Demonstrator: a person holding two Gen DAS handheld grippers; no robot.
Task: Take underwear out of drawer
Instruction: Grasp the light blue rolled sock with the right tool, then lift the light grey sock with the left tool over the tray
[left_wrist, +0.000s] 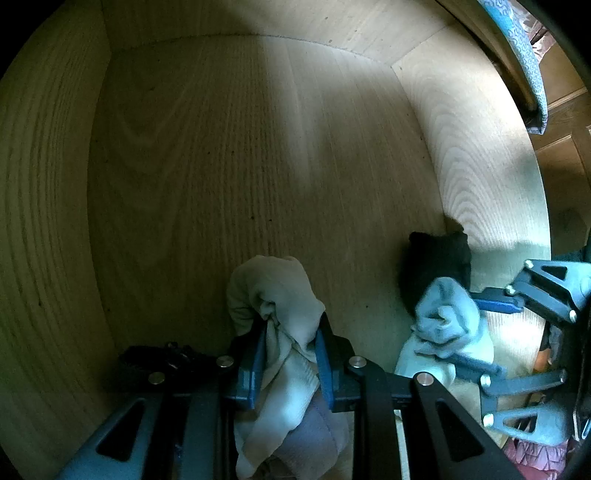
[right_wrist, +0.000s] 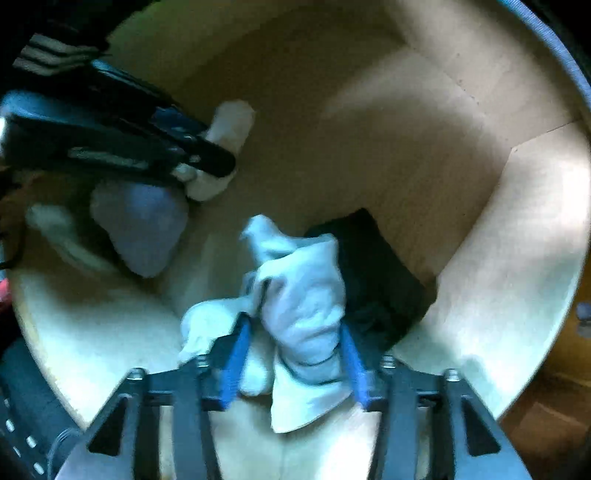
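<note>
**Both grippers loaded, nothing yet clear of the drawer**

The wooden drawer (left_wrist: 229, 155) is mostly bare boards; what cloth remains is bunched along its near side. In the left wrist view the left gripper (left_wrist: 291, 354) is clenched on a pale beige garment (left_wrist: 273, 291), the blue pads pressing the fabric from both sides so that a bunch bulges above them and the rest hangs below, over a greyish-purple piece (left_wrist: 317, 435) underneath. This garment sits low, near the drawer floor, toward the left of the pile.

To the right, the right gripper (right_wrist: 295, 354) points down over a light blue-white garment (right_wrist: 303, 291). The cloth stands bunched between its blue fingers (right_wrist: 236, 354) — it looks gripped, though the picture is blurred and a sliver of gap beside each pad leaves the firmness of the hold uncertain. A black garment (right_wrist: 373, 273) lies just behind it, against the right wall of the drawer, untouched.

As to progress: two pieces are in hand, but both are still inside the walls, so the task's real step — lifting them up and out — is, by my reading, only beginning. After that, the black piece, the purple one and a white scrap (right_wrist: 207, 328) on the near floor remain to be fetched.
</note>
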